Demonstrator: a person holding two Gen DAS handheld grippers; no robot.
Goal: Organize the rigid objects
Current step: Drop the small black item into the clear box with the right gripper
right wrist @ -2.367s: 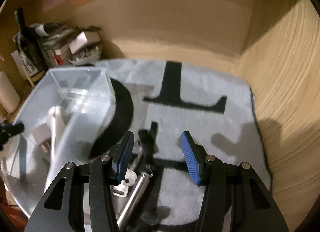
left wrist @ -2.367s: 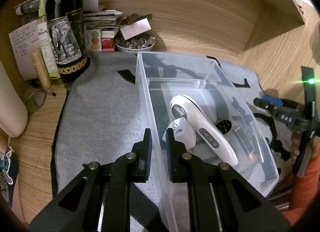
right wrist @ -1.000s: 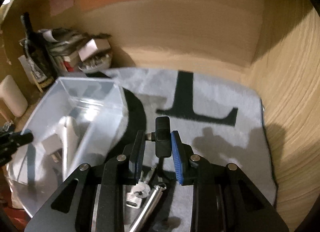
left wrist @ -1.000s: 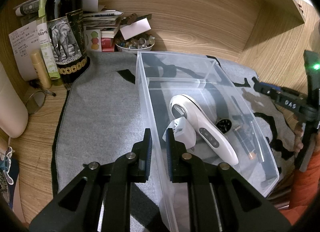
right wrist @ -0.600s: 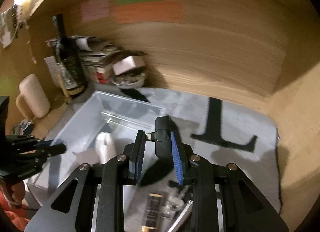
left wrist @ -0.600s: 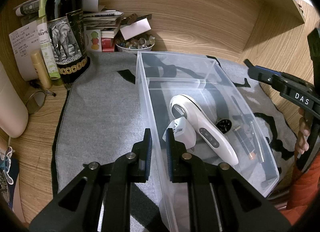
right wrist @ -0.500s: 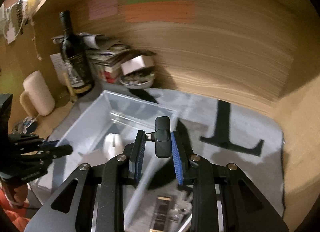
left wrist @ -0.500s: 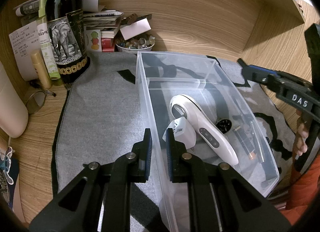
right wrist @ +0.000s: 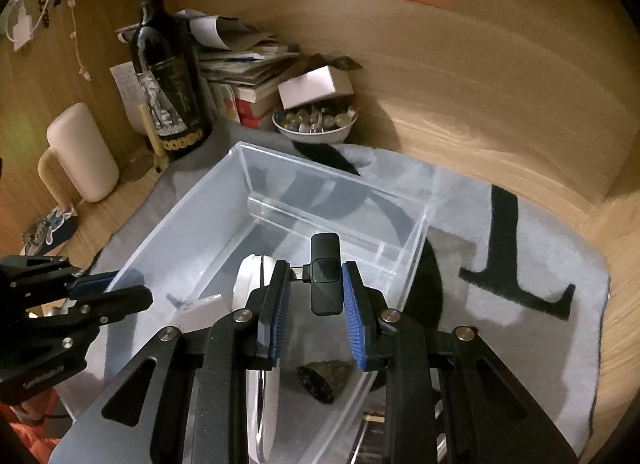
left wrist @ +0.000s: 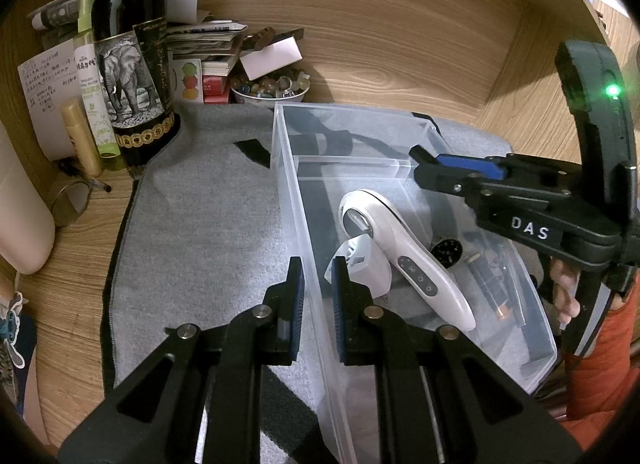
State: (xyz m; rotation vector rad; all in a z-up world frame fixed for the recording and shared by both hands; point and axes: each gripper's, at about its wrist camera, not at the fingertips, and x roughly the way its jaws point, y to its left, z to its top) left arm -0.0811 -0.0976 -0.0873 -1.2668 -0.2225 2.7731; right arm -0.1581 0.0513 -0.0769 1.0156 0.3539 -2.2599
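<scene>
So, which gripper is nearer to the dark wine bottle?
Left. The left gripper, clamped on the clear bin's near wall, is closer to the wine bottle; the right gripper hovers over the bin's far side.

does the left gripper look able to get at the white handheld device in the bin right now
Probably not as things stand. The left gripper is shut on the clear bin wall, so it would have to let go first. The white handheld device lies uncovered just inside that wall, though the right gripper hovers above the bin.

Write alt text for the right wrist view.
The right gripper holds a small black USB adapter between its blue-padded jaws, above a clear plastic bin on a grey mat. The bin holds a white handheld device; a wine bottle stands behind.
</scene>
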